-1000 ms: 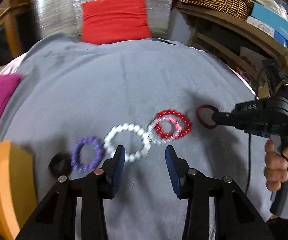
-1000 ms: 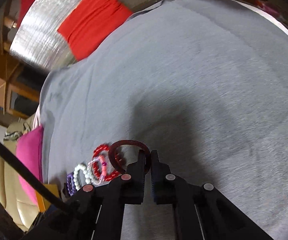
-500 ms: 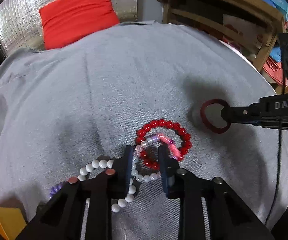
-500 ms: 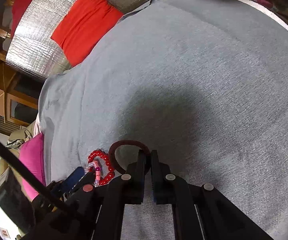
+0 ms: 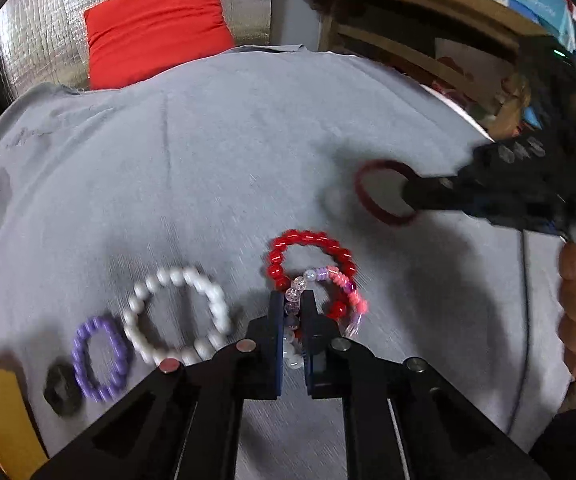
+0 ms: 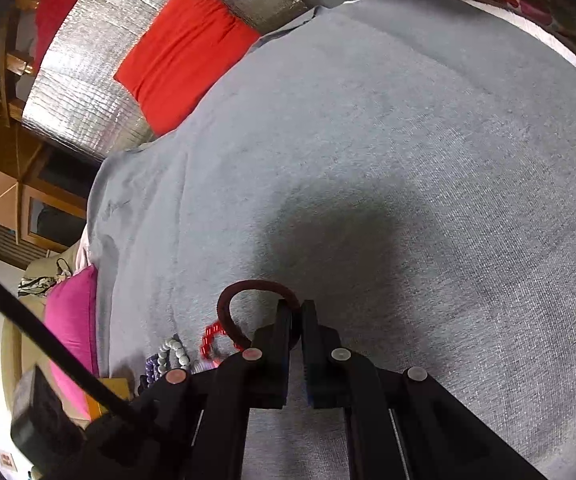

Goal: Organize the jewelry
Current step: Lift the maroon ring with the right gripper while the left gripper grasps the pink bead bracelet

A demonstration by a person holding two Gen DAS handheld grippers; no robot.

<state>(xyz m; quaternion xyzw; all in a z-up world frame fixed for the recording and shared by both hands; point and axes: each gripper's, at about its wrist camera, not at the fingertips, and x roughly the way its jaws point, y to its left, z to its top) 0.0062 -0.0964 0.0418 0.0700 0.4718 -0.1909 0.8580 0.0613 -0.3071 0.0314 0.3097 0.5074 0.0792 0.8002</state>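
Grey cloth (image 5: 216,168) carries bracelets; left tongs (image 5: 291,308) pinch the mixed-bead bracelet (image 5: 330,280), right tongs (image 6: 295,316) clamp the maroon ring (image 6: 248,288).

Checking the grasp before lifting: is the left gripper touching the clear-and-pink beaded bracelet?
Touching. In the left wrist view the left gripper has its fingers closed on the clear-and-pink beaded bracelet, with clear beads pinched between the pads.

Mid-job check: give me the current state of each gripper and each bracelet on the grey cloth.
left gripper: shut on the clear-pink bracelet
right gripper: shut on the dark red ring
clear-pink bracelet: pinched, overlapping the red bead bracelet
dark red ring: held
red bead bracelet: lying flat
white bead bracelet: lying free
purple bracelet: lying free
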